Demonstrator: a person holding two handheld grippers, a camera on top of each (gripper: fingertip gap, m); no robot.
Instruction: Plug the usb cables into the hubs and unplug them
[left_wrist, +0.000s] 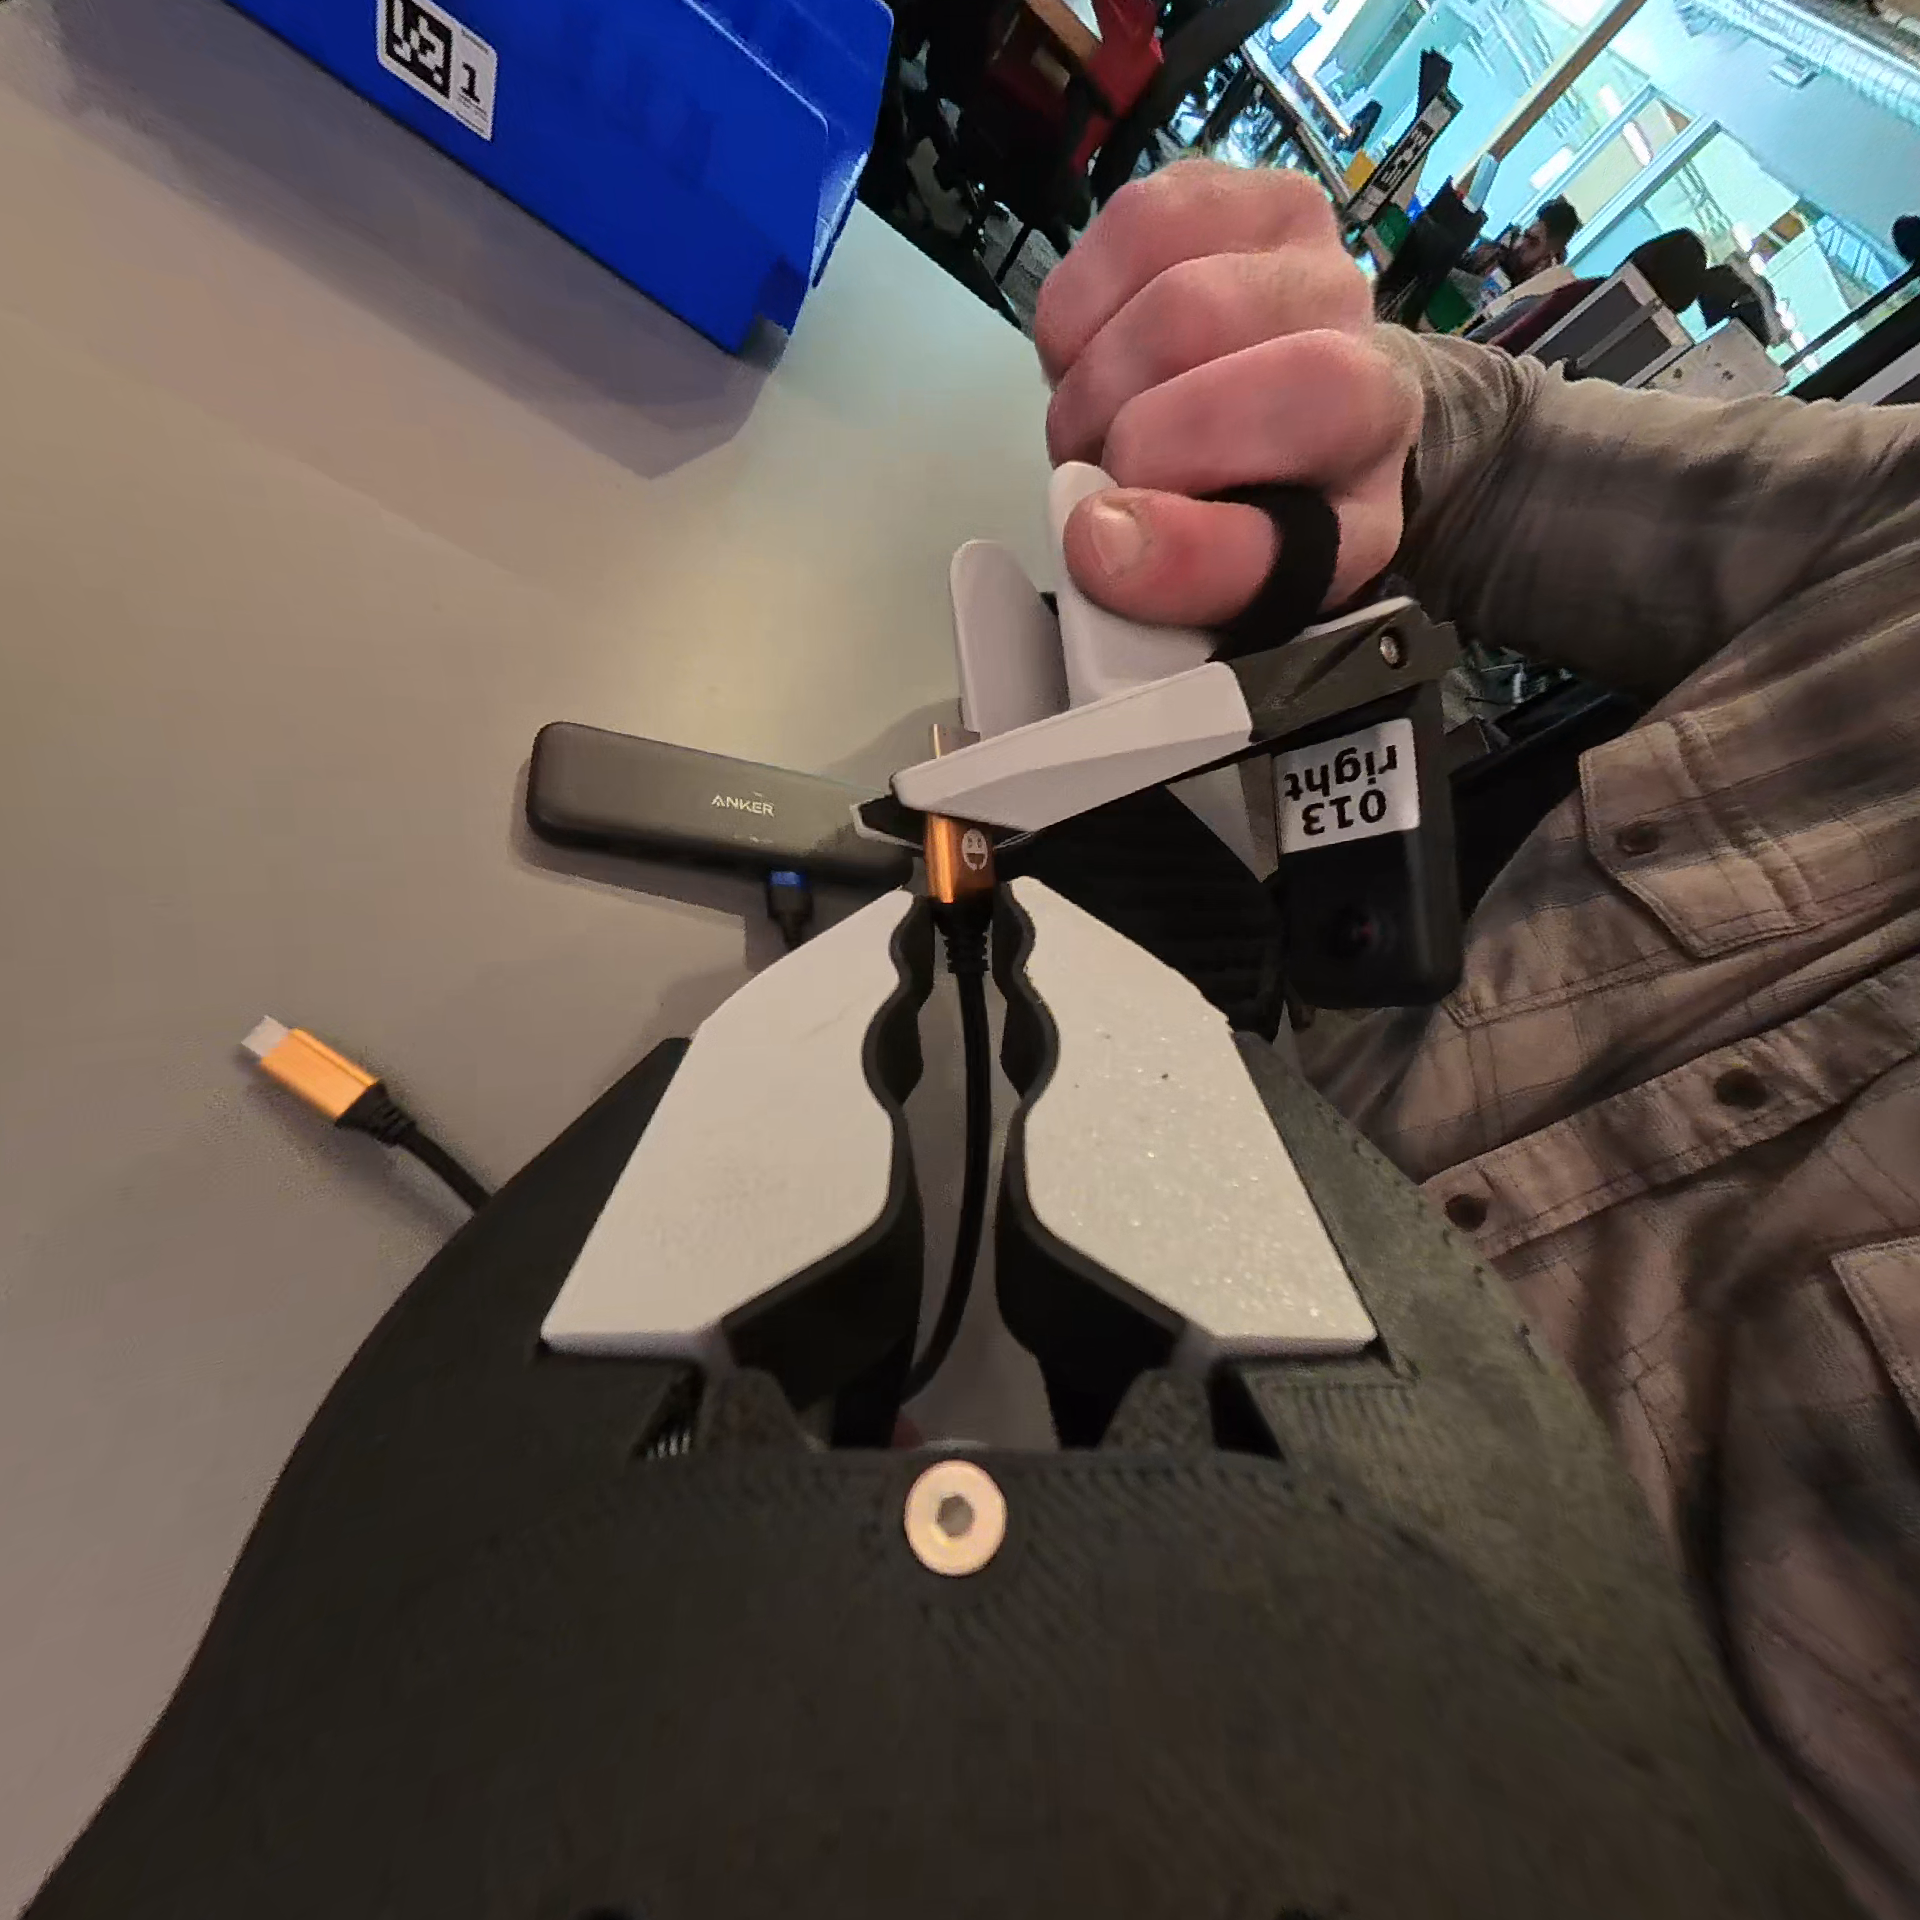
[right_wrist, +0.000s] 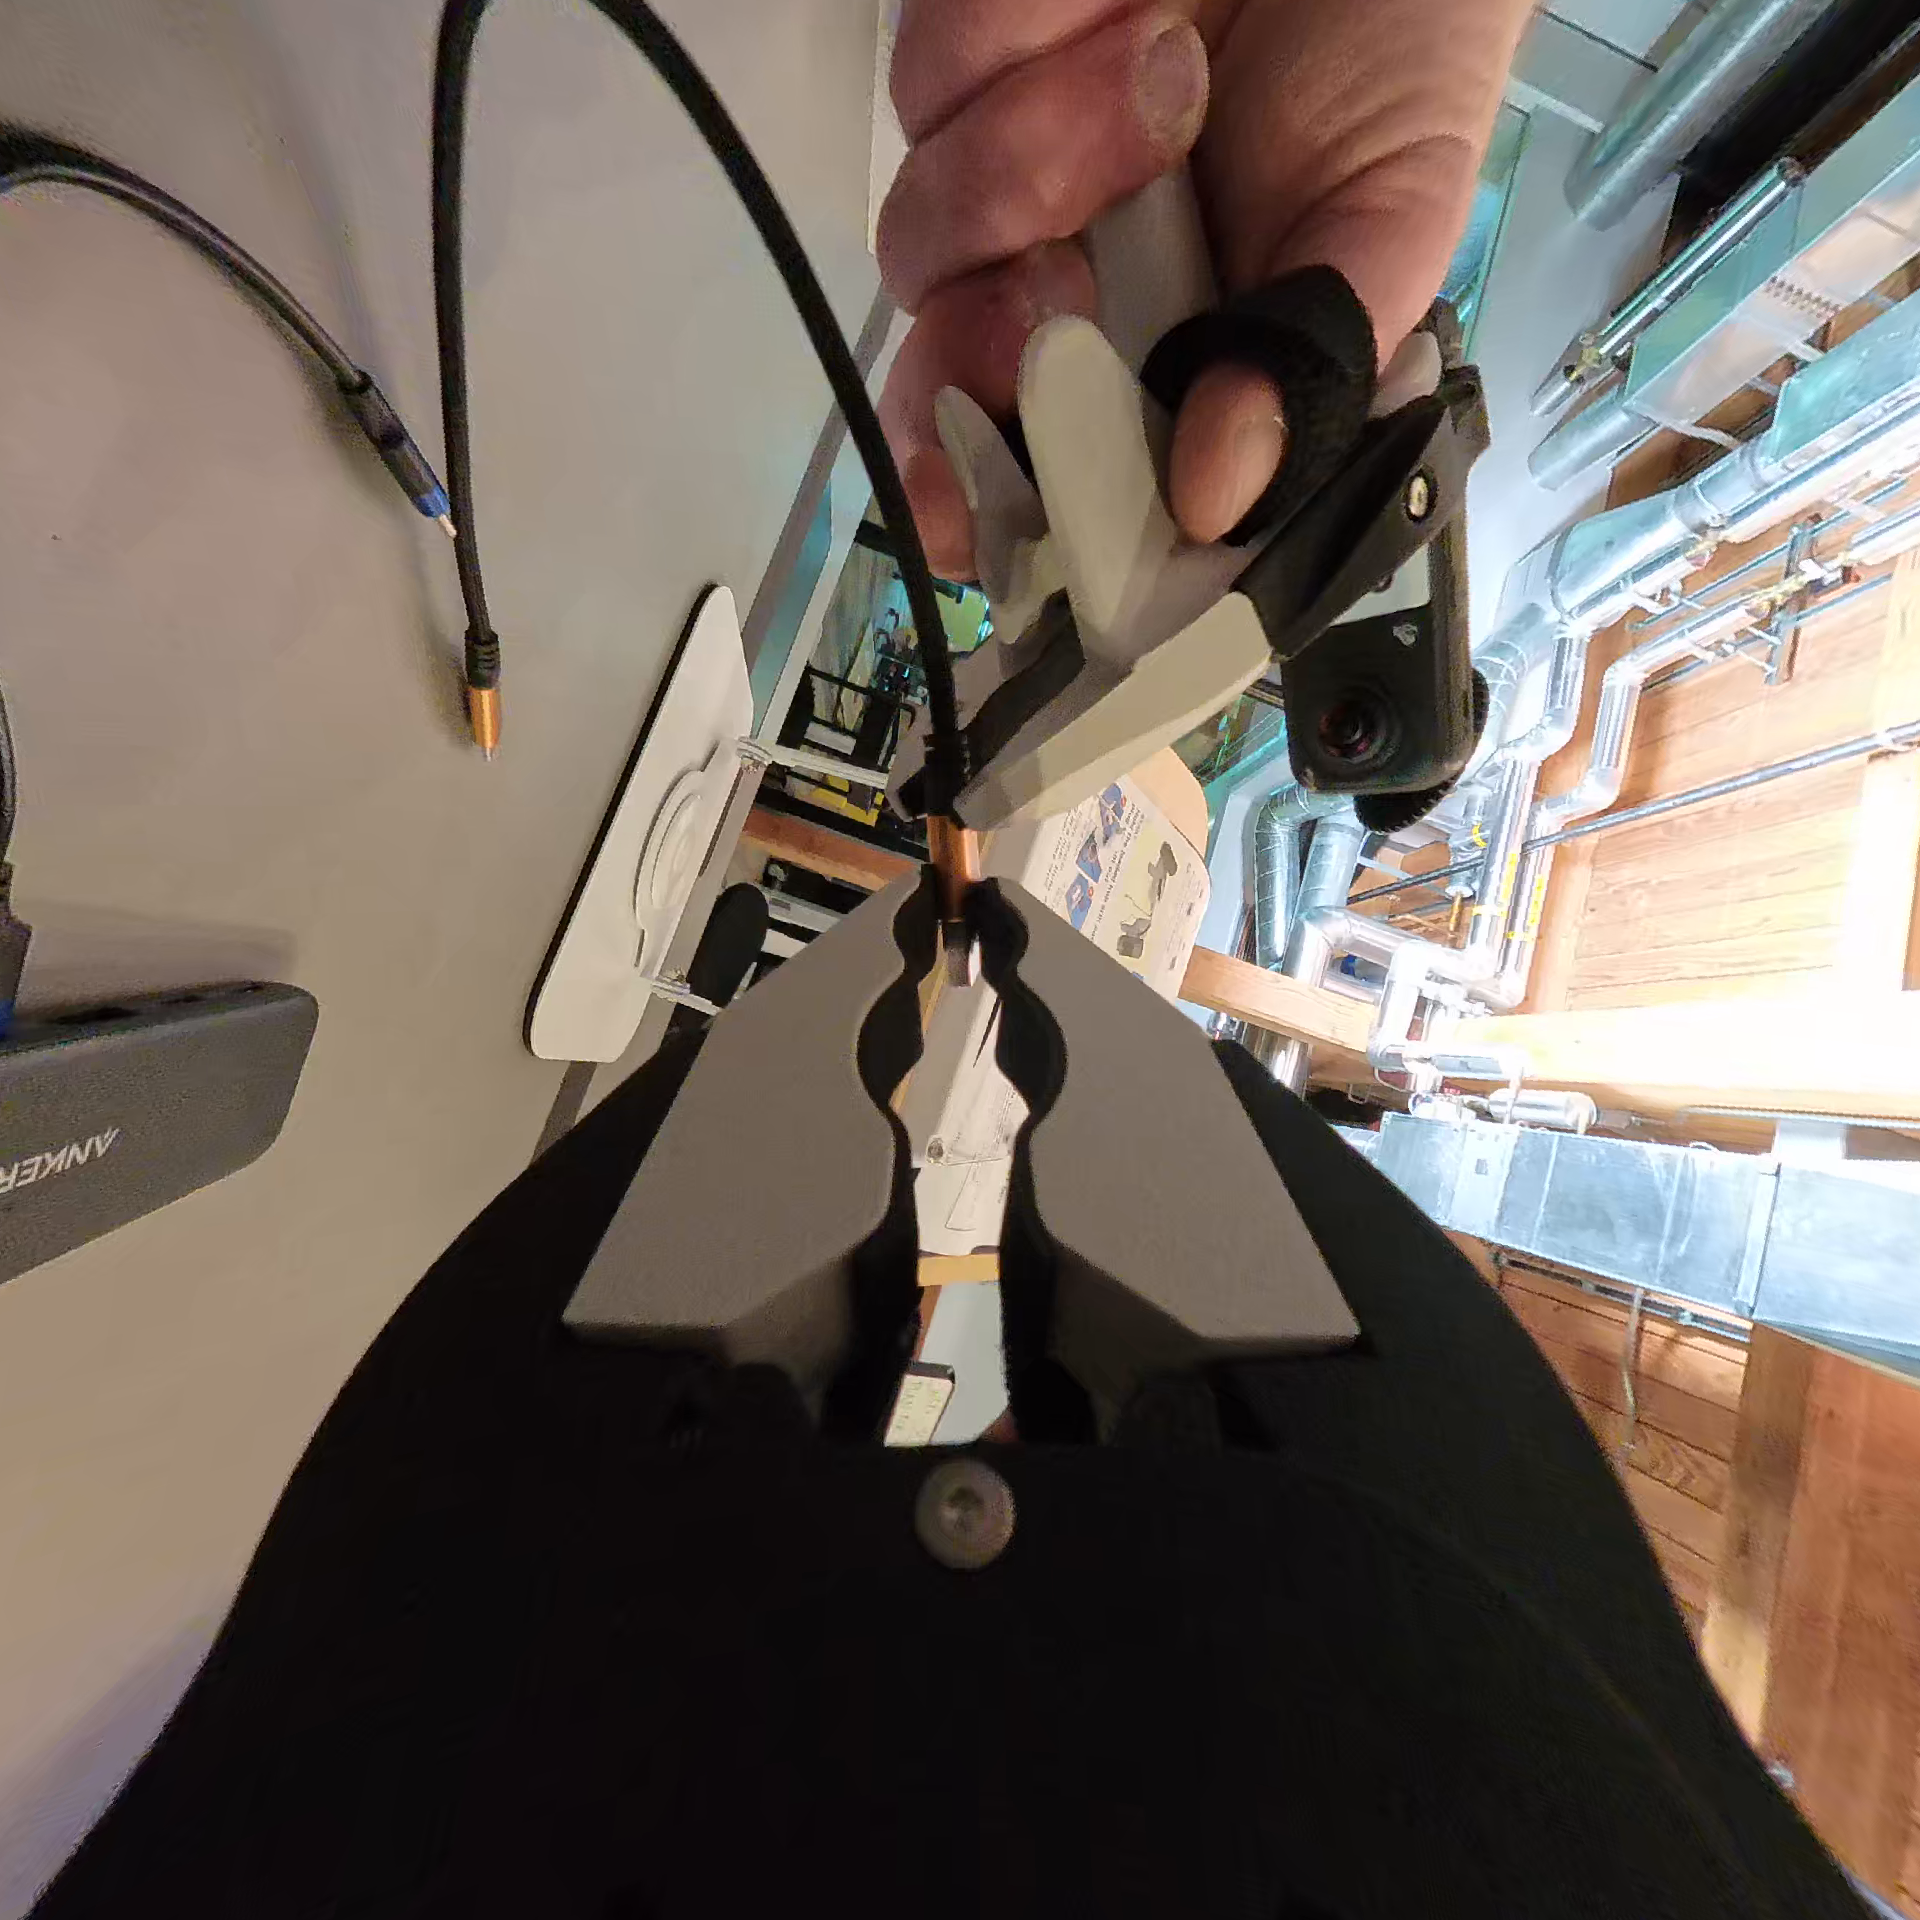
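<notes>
Left wrist view
- Left hand-held gripper (left_wrist: 961, 902): lower centre of frame; its grey fingers (left_wrist: 769, 1132) are closed on the black cable (left_wrist: 966, 1023) just behind the orange plug (left_wrist: 958, 857).
- Right hand-held gripper (left_wrist: 914, 812): reaches in from the right, gripped by a hand (left_wrist: 1216, 416); its tips pinch the same orange plug from above.
- Hub (left_wrist: 686, 800): dark, flat on the grey table (left_wrist: 312, 623) at centre left, a blue-tipped cable (left_wrist: 787, 899) plugged into its near side.
- Second orange plug (left_wrist: 312, 1070): lies loose at the left edge, well apart from the hub.
- Blue bin (left_wrist: 623, 156): upper left.

Right wrist view
- Right hand-held gripper (right_wrist: 961, 935): centre of frame, fingers closed on the orange plug's (right_wrist: 951, 847) metal tip.
- Left hand-held gripper (right_wrist: 940, 800): comes from the upper right, clamped on the cable (right_wrist: 727, 208) where it meets the plug.
- Hub (right_wrist: 135, 1122): grey, at the left edge.
- Loose cables: an orange-tipped end (right_wrist: 483, 707) and a blue-tipped end (right_wrist: 421, 499) lie at upper left.
</notes>
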